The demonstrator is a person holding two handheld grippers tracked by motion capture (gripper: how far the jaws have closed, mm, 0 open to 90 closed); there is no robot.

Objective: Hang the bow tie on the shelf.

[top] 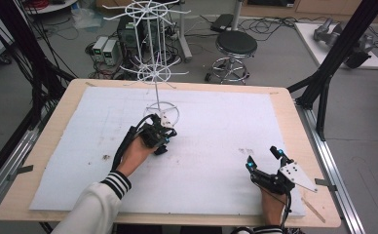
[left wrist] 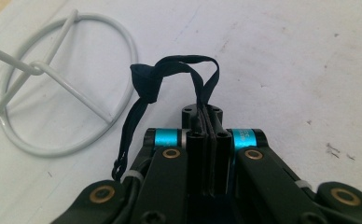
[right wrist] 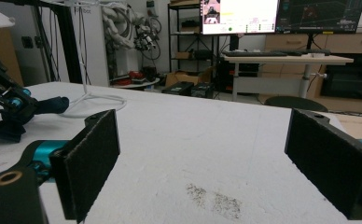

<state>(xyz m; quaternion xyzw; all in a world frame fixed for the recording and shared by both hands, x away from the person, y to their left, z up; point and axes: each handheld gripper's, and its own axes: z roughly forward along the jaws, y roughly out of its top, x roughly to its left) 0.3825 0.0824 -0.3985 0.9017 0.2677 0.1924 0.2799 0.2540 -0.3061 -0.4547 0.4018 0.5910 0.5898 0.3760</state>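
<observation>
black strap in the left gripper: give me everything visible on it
The strap is a thin, flat black band, fabric by the look, limp. Its loop end is pinched between the shut jaws of the left gripper; it arches up to a knot or folded lump on the left, then trails down beside the gripper. It lies next to the white wire stand's ring base on the white sheet.

**Parts You Cannot See Well**

The black strap [left wrist: 170,70] goes in between the shut jaws of the left gripper [left wrist: 210,116], so its pinched end is hidden. The white ring base [left wrist: 118,116] is cut off at the left edge. In the high view, the strap is too small to make out under the left gripper [top: 163,141]. The tall white rack [top: 150,73] runs off the top edge there.
</observation>
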